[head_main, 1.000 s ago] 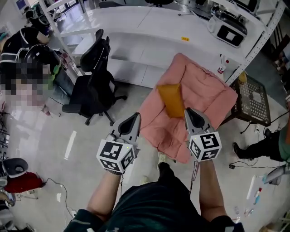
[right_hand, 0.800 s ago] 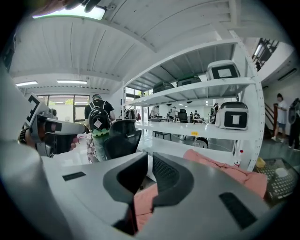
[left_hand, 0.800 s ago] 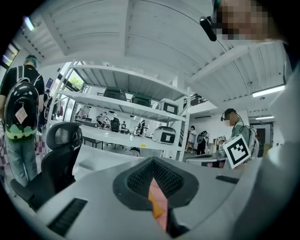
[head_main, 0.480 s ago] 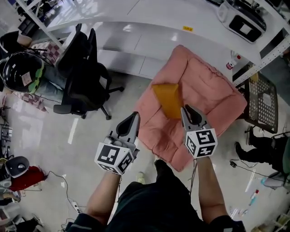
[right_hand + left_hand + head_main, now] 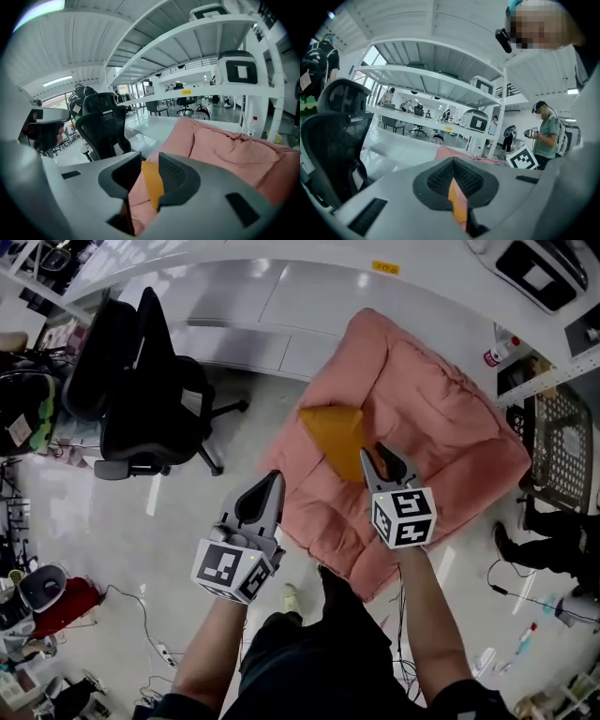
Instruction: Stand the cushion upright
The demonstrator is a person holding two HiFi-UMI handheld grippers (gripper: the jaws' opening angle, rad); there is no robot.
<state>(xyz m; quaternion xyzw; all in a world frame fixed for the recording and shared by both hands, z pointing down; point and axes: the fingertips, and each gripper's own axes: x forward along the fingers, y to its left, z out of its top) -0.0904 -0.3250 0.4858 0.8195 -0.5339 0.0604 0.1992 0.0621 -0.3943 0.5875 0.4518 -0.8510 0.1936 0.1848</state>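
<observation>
An orange cushion (image 5: 333,432) lies on the left part of a pink padded sofa (image 5: 431,418). My right gripper (image 5: 375,461) hangs just short of the cushion's near right edge, apart from it. Its jaws are opening, and nothing is between them. In the right gripper view the cushion (image 5: 152,185) shows through the gap of that gripper (image 5: 149,161), in front of the pink sofa (image 5: 225,145). My left gripper (image 5: 271,486) is over the floor beside the sofa's left edge, pads together. The left gripper view shows only an orange sliver of the cushion (image 5: 457,199) below the meeting jaws (image 5: 452,164).
A black office chair (image 5: 141,381) stands left of the sofa. A white counter (image 5: 281,296) runs behind both. A black wire basket (image 5: 562,427) and a bottle (image 5: 494,354) sit at the right by a shelf frame. A person's legs (image 5: 553,540) and floor cables are at the right.
Both grippers have moved forward and down toward the sofa. The right gripper's jaws have parted a little; the left's stay together. The cushion has not moved.
</observation>
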